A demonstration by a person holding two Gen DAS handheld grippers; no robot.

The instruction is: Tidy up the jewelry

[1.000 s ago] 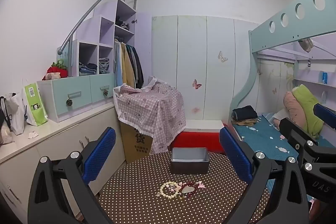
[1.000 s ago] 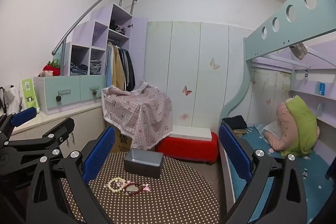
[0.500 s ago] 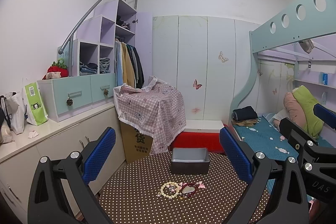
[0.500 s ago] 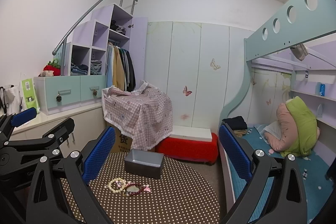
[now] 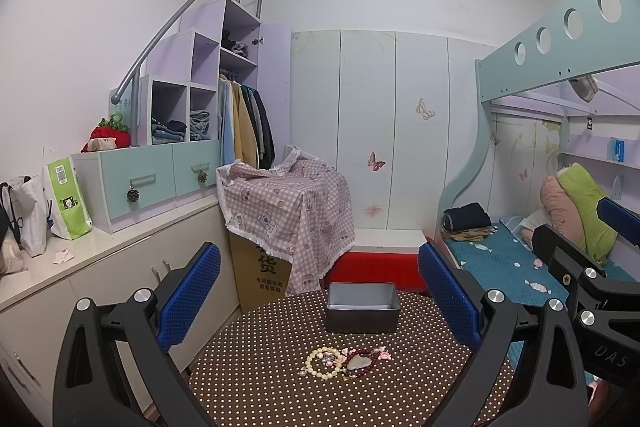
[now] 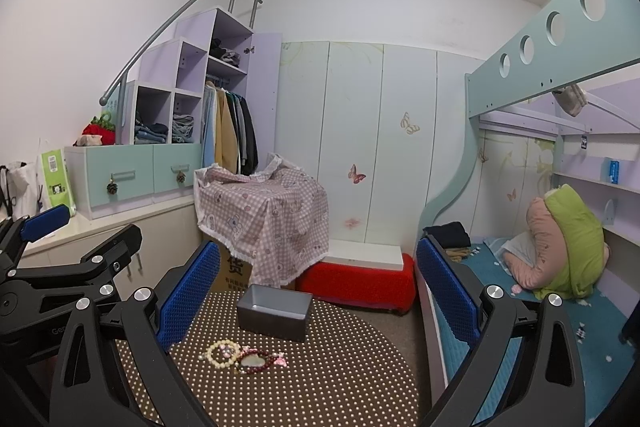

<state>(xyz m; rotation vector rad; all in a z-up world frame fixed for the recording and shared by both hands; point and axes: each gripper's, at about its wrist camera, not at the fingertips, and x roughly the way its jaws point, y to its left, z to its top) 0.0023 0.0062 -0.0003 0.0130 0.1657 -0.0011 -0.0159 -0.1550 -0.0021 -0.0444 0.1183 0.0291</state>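
A small pile of jewelry lies on the round brown polka-dot table [image 5: 260, 387]: a cream bead bracelet [image 5: 323, 367], a dark red bead bracelet [image 5: 362, 363] around a pale oval piece, and a pink trinket [image 5: 381, 353]. Behind it stands an open grey box [image 5: 362, 311]. My left gripper [image 5: 320, 301] hangs open above and short of the pile, holding nothing. In the right wrist view the same pile [image 6: 240, 354] and grey box [image 6: 274, 311] sit lower left. My right gripper [image 6: 318, 297] is open and empty, right of the pile.
A cardboard box under a pink checked cloth [image 5: 288, 203] stands behind the table, with a red and white bench [image 5: 376, 263] beside it. White counter [image 5: 80, 259] with bags on the left. Bunk bed [image 5: 504, 263] with pillows on the right.
Both views have crept slightly, with the jewelry and box drifting a little in frame. Both grippers stay open and nothing has been taken hold of.
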